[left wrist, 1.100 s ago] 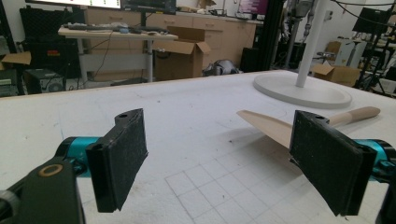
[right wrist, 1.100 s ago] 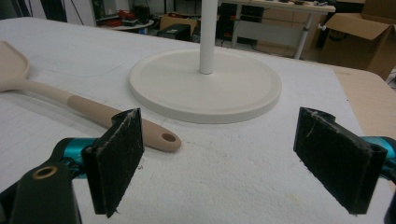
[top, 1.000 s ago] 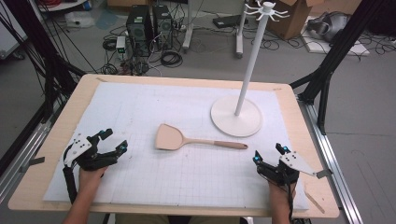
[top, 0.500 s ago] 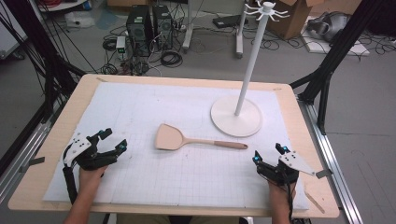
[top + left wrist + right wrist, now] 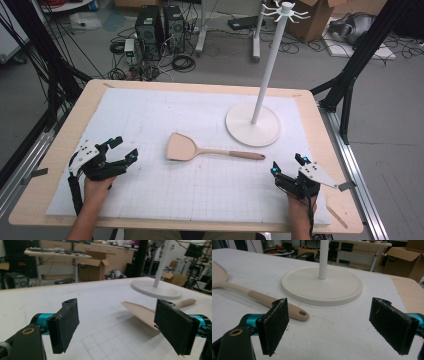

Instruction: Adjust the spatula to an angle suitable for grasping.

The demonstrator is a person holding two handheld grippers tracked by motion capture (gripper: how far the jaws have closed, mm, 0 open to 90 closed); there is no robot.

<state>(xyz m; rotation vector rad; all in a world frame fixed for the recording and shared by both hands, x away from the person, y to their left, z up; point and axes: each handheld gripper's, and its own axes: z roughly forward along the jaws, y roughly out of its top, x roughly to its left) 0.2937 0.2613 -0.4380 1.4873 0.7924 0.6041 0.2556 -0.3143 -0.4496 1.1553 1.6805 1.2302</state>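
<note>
Work in hand: a spatula (image 5: 200,149) is lying flat on the white gridded mat (image 5: 150,115); a hanging stand (image 5: 260,85) with hooks at its top is placed just beyond it, so hanging the spatula by the hole in its handle is judged to be the likely aim.

Spatula position: the blade is pointed toward the table's left and the handle toward the right, with the handle end near the round base (image 5: 322,285) of the stand but apart from it. In the right gripper view the handle hole (image 5: 302,313) is seen close ahead of the jaws.

Left gripper (image 5: 120,152): it is held low over the mat to the left of the blade, with its jaws spread wide and nothing between them. In the left gripper view the blade (image 5: 141,312) is seen just beyond the right-hand pad (image 5: 172,325).

Right gripper (image 5: 286,170): it is held near the mat's front right corner, its jaws wide apart and empty, and the handle end is near it but untouched.

Change over the last second: almost none is noted. The spatula and stand are unmoved, and both hands are kept at their places, with at most a slight shift of the left gripper.

Meaning for the work: the pickup is judged not yet begun. The handle end is best placed for the right gripper, and a short reach forward and left is called for.

Risk: the thin, flat handle may be pushed along the mat rather than caught.
</note>
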